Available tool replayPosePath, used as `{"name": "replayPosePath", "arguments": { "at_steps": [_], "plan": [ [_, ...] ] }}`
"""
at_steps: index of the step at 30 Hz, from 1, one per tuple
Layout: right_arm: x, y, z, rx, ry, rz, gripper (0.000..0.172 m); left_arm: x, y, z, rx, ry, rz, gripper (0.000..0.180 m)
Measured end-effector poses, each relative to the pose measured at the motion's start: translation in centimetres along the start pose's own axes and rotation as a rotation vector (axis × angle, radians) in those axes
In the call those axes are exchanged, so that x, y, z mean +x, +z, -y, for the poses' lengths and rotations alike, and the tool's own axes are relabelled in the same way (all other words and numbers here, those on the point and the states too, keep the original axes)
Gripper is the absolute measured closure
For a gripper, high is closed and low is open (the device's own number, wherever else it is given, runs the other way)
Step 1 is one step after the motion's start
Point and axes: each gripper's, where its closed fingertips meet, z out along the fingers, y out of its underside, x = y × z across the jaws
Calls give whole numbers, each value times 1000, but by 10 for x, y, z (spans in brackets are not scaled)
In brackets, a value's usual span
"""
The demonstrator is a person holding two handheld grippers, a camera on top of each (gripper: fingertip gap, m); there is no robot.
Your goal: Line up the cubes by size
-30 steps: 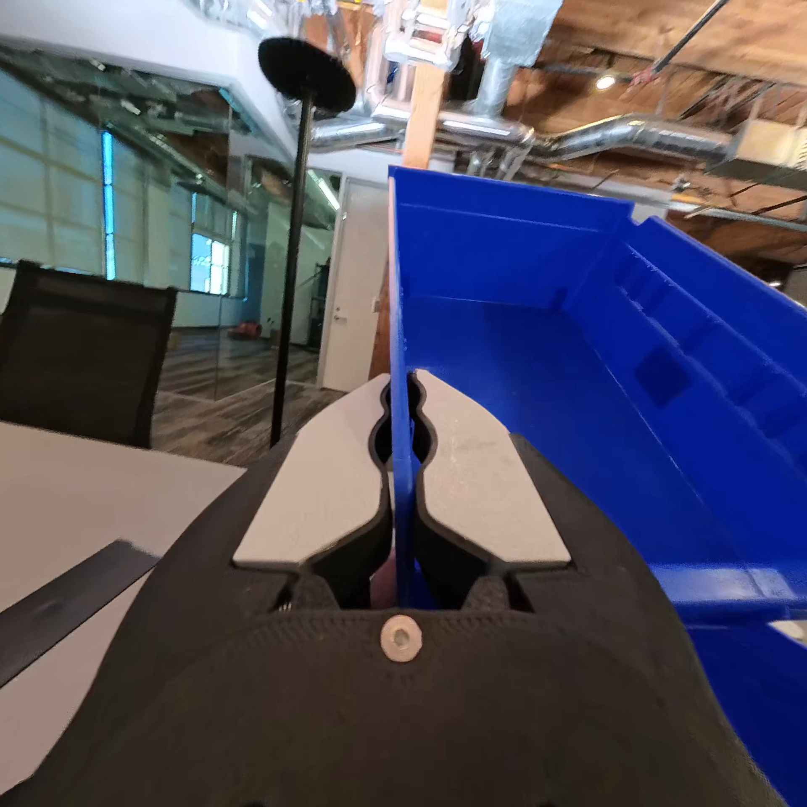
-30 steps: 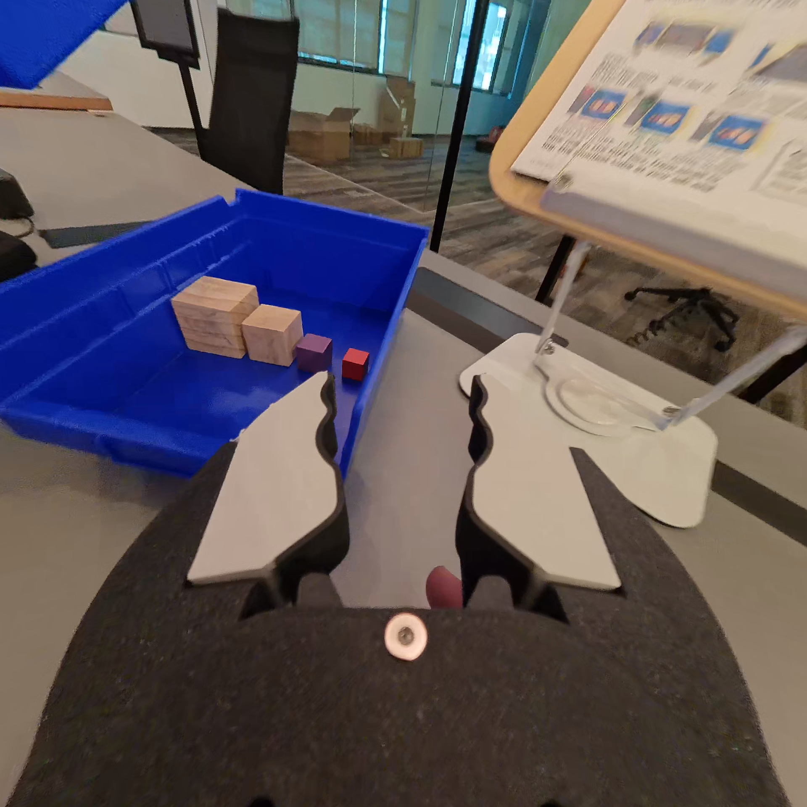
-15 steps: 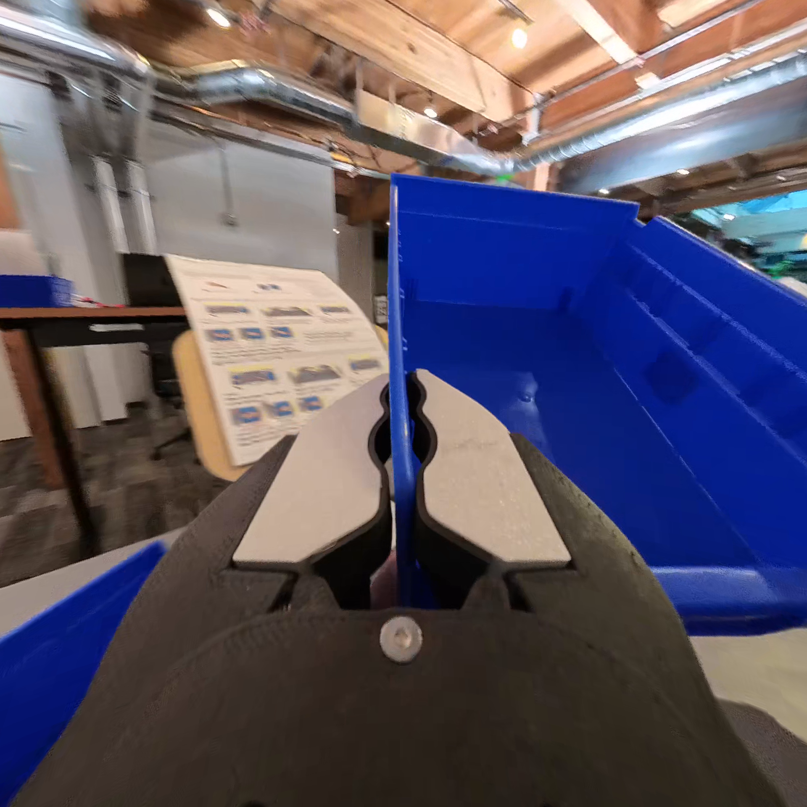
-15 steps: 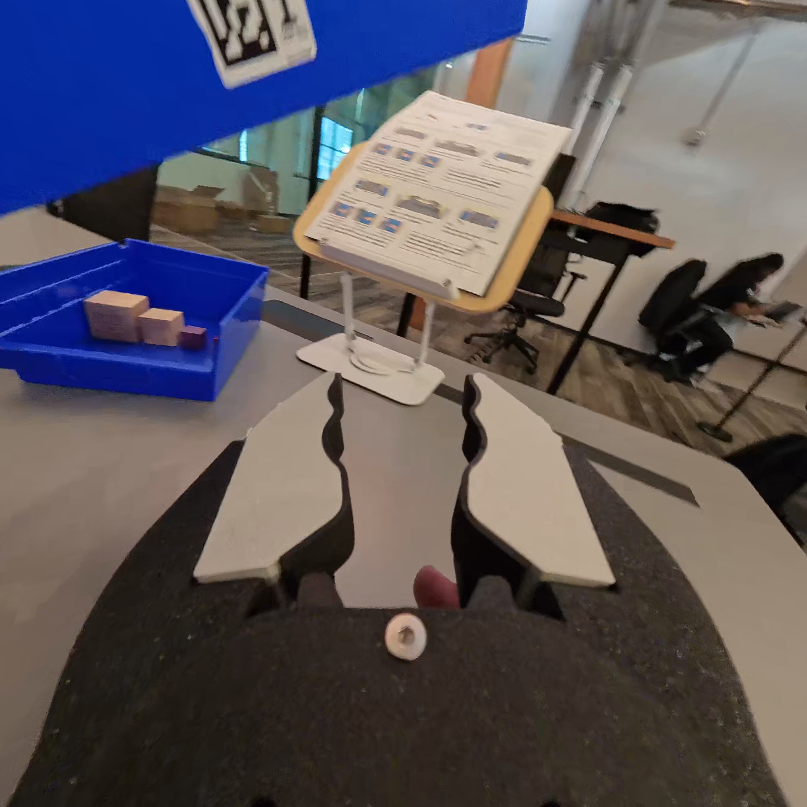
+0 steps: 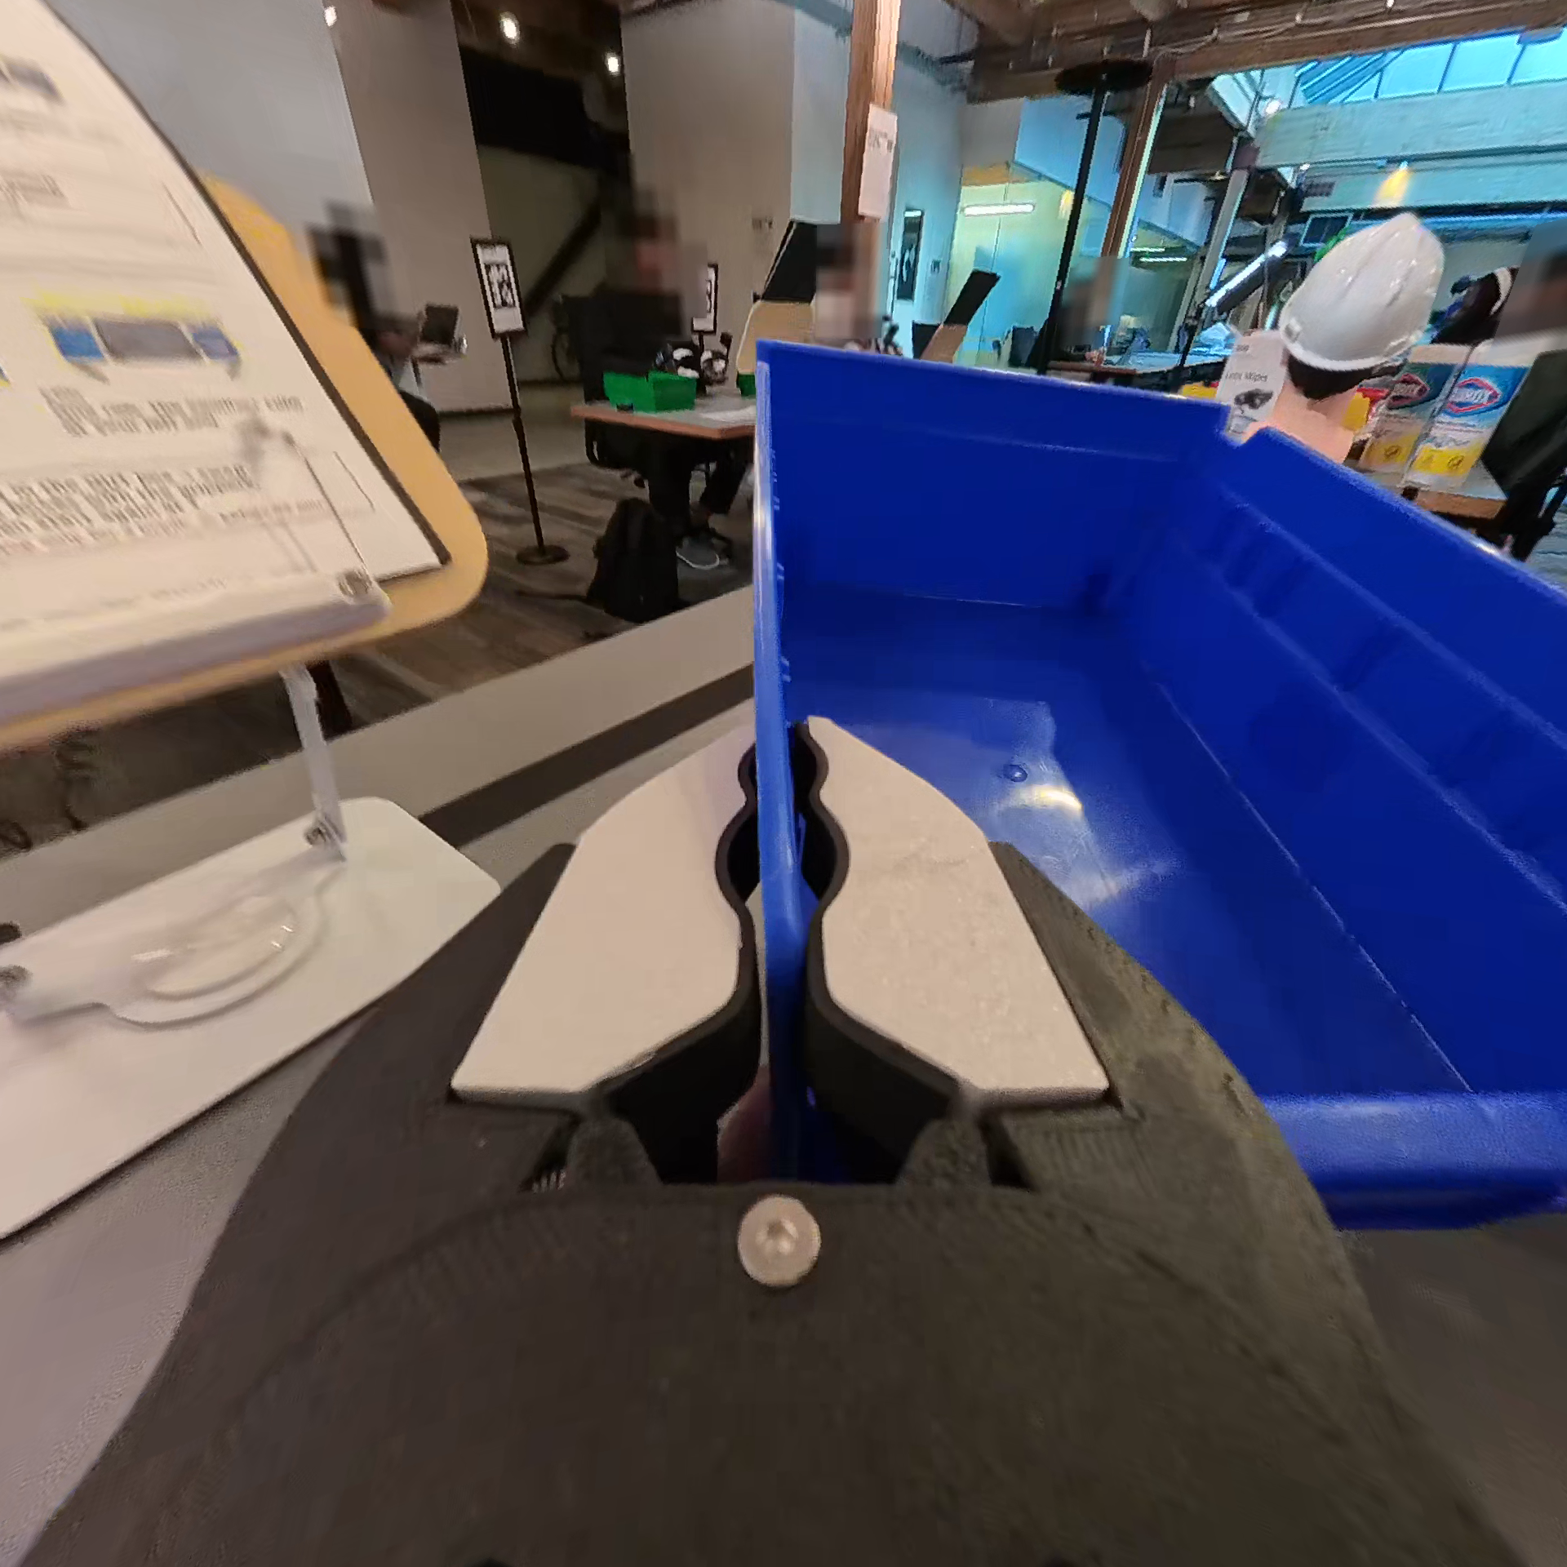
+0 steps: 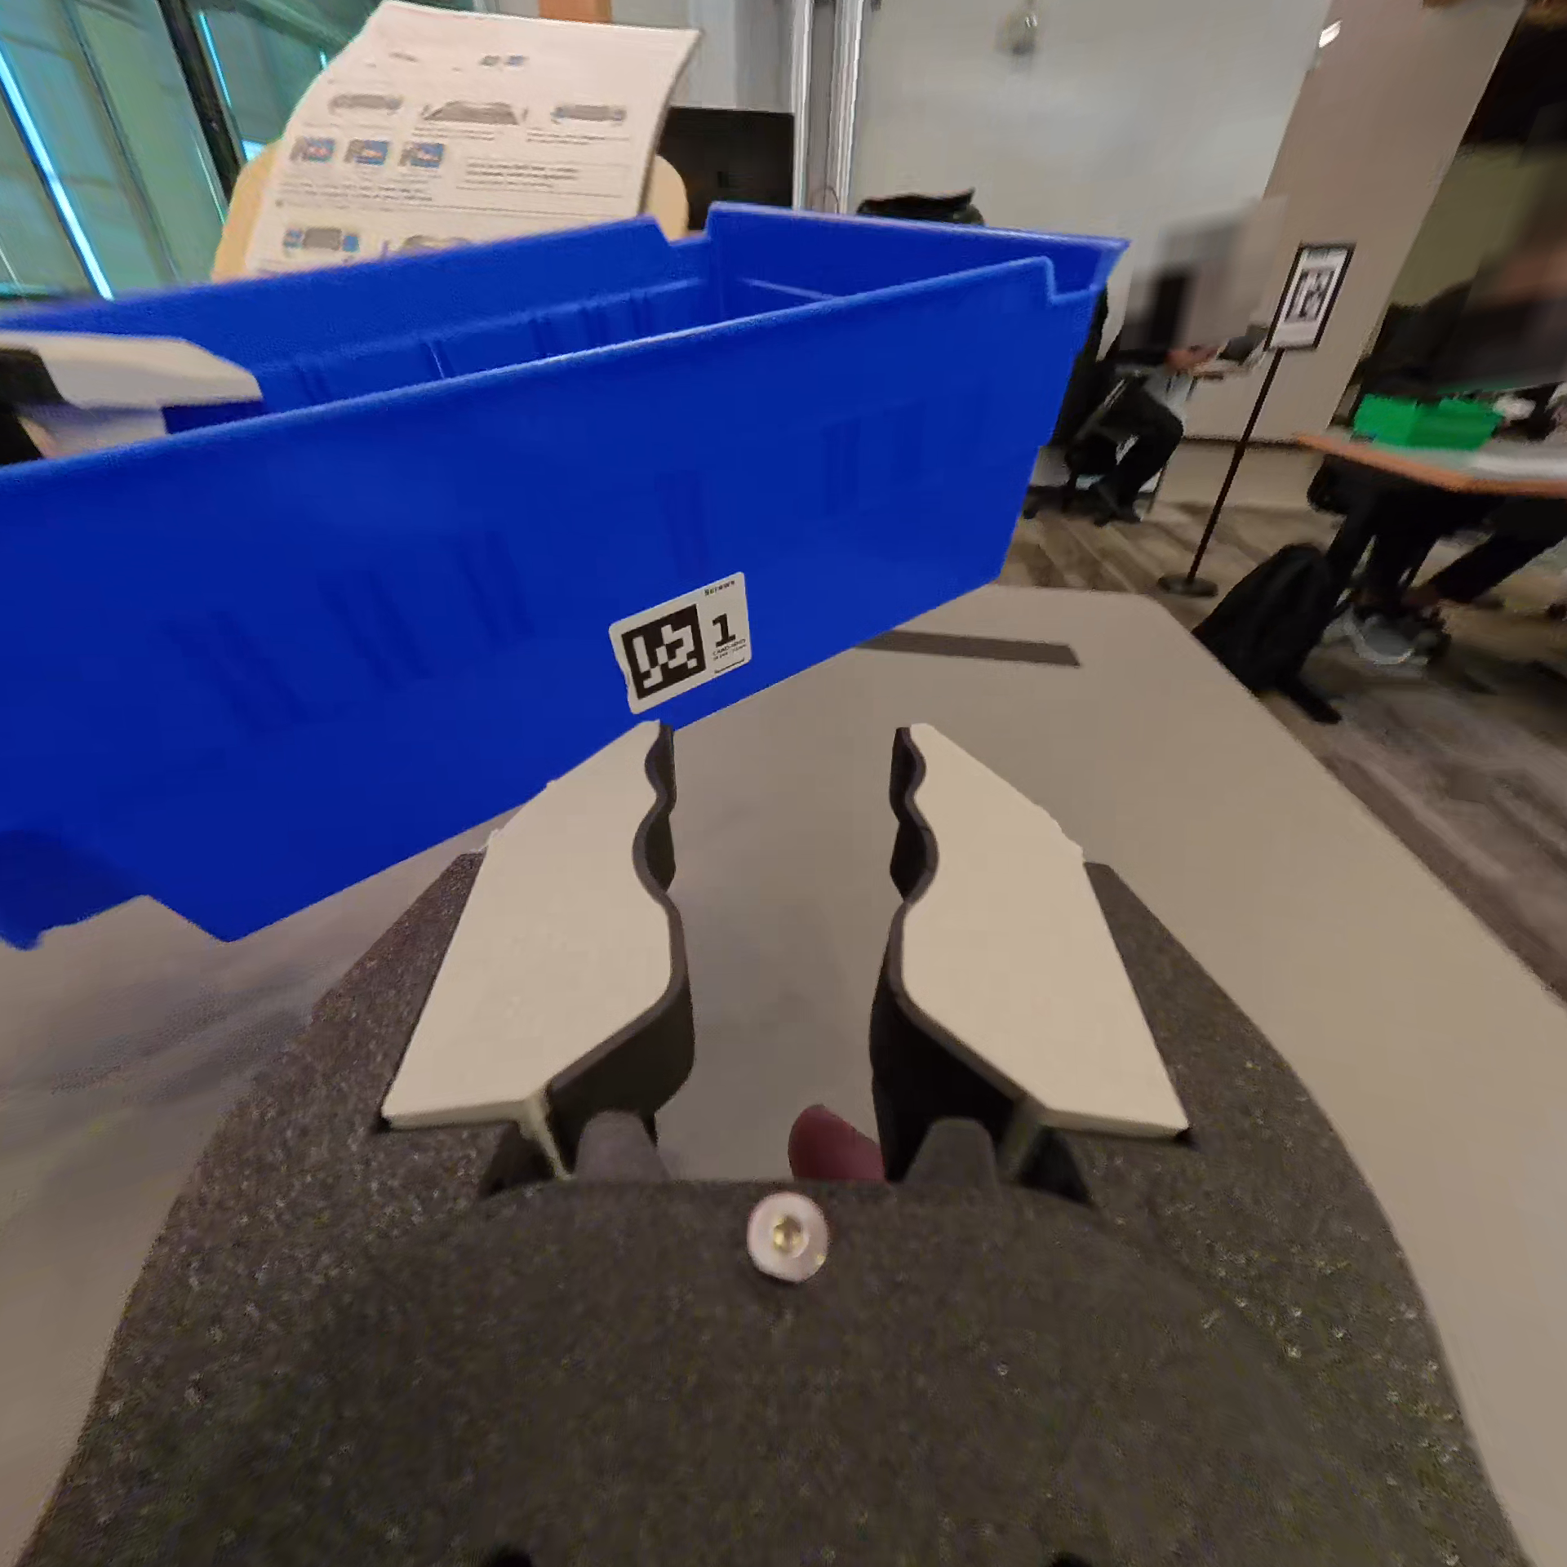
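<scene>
My left gripper (image 5: pixel 776 746) is shut on the side wall of an empty blue bin (image 5: pixel 1145 814), with one pad on each face of the wall, and holds the bin tilted above the grey table. In the right wrist view the same bin (image 6: pixel 441 543) hangs in the air at the left, with a white coded sticker (image 6: pixel 683 640) on its side, and the left gripper (image 6: pixel 127 377) shows at its far left rim. My right gripper (image 6: pixel 784 746) is open and empty over the table, just right of the bin. No cubes are in view now.
A document stand with a printed sheet (image 5: pixel 161 398) and white base (image 5: pixel 212 958) stands on the table to the left; it shows behind the bin in the right wrist view (image 6: pixel 475 127). Beyond the table edge (image 6: pixel 1374 848) are a backpack (image 6: pixel 1272 619), people, desks and a sign post. The tips of one gripper are about 25 cm away from the tips of the other.
My left gripper has swung the held bin round to the right, past the stand. My right gripper turned away from the bin with the lined-up cubes and its jaws narrowed a little.
</scene>
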Motion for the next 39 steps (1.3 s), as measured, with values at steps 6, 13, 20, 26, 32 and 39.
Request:
{"name": "replayPosePath", "arguments": {
  "at_steps": [6,13,20,26,32,39],
  "plan": [
    [-5,-1,-13,-11,87,68,118,-3,28,-47,-79,-20,47,177],
    [-38,8,-22,-31,101,159,110,-5,42,-81,-158,-21,62,176],
    [-59,17,-34,-90,60,197,102,-7,48,-93,-184,-34,70,176],
    [-71,25,-48,-163,-13,198,93,-6,51,-103,-206,-46,71,176],
    [-62,33,-59,-212,-55,166,106,-8,53,-112,-222,-72,78,176],
    [-44,40,-59,-213,-116,130,119,-2,59,-109,-203,-56,73,166]
  ]
}}
